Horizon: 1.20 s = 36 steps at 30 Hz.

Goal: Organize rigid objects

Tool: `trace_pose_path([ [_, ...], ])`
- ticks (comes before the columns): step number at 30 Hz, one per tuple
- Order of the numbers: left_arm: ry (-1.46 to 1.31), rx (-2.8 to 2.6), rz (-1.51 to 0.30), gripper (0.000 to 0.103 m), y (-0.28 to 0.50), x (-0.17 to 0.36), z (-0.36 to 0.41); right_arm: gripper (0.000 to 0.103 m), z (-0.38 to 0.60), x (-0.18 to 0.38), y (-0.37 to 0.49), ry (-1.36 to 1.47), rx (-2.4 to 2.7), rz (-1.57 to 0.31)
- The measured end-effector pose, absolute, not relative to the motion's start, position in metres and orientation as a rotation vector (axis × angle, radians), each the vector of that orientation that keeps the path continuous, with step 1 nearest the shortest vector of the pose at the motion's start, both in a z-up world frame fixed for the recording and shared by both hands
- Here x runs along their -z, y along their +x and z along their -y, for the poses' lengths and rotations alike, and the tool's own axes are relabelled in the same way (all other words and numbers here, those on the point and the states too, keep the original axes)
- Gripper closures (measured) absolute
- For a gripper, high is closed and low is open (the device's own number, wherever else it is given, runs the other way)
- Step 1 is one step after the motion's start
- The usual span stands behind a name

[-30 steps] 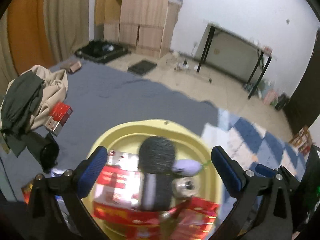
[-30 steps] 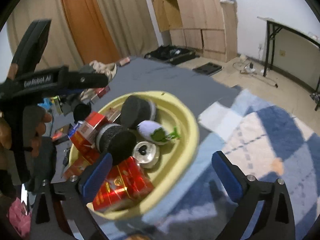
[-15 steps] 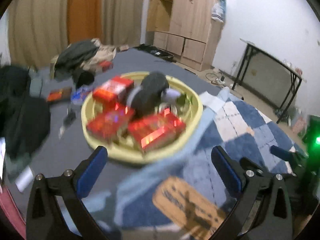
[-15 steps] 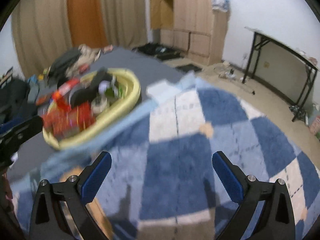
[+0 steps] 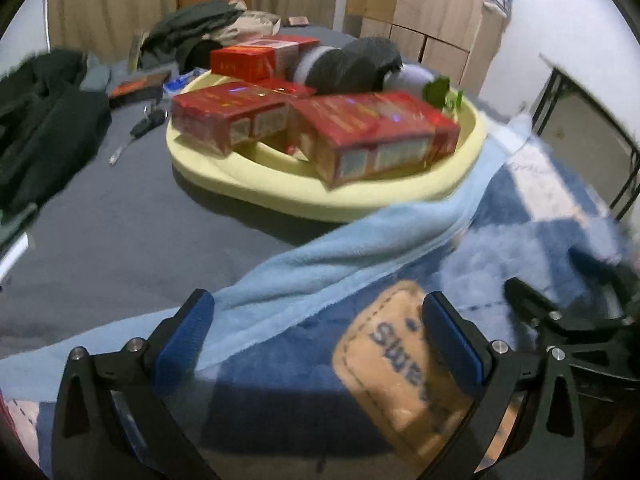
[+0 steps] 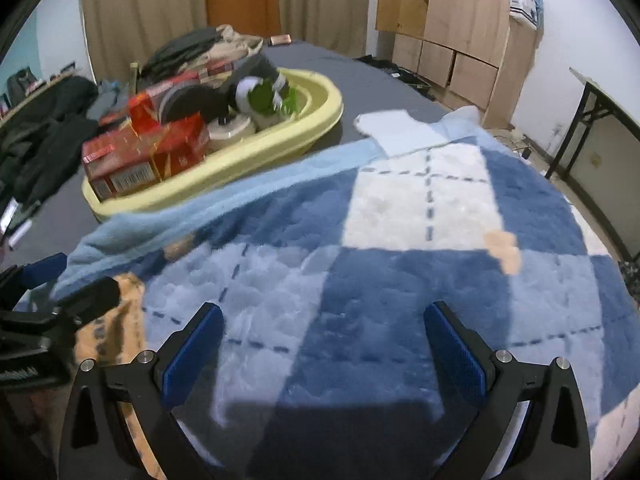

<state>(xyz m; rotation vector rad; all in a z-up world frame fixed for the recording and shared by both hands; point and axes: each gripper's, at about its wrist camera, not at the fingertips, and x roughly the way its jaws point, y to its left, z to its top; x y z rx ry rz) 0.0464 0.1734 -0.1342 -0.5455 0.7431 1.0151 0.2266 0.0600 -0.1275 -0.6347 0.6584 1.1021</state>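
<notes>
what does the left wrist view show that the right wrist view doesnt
Only the left wrist view shows the printed writing on the tan label sewn on the blanket, and a cable and small dark items on the grey sheet left of the basin. Only the right wrist view shows the round white tin in the basin, the white square of the blanket and the black table by the wall. Both show the yellow basin with red boxes, the blue checked blanket, the pile of dark clothes and two open grippers, left and right.
</notes>
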Motion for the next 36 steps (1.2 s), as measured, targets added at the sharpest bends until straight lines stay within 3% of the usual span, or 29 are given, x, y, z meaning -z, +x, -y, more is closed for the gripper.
trace_pose_path([
  [36,-0.532,-1.034,-0.765,0.0,0.0476,0.1328,-0.1721,0.0,-0.0627,0.1292,0.226,-0.651,-1.078,-0.664],
])
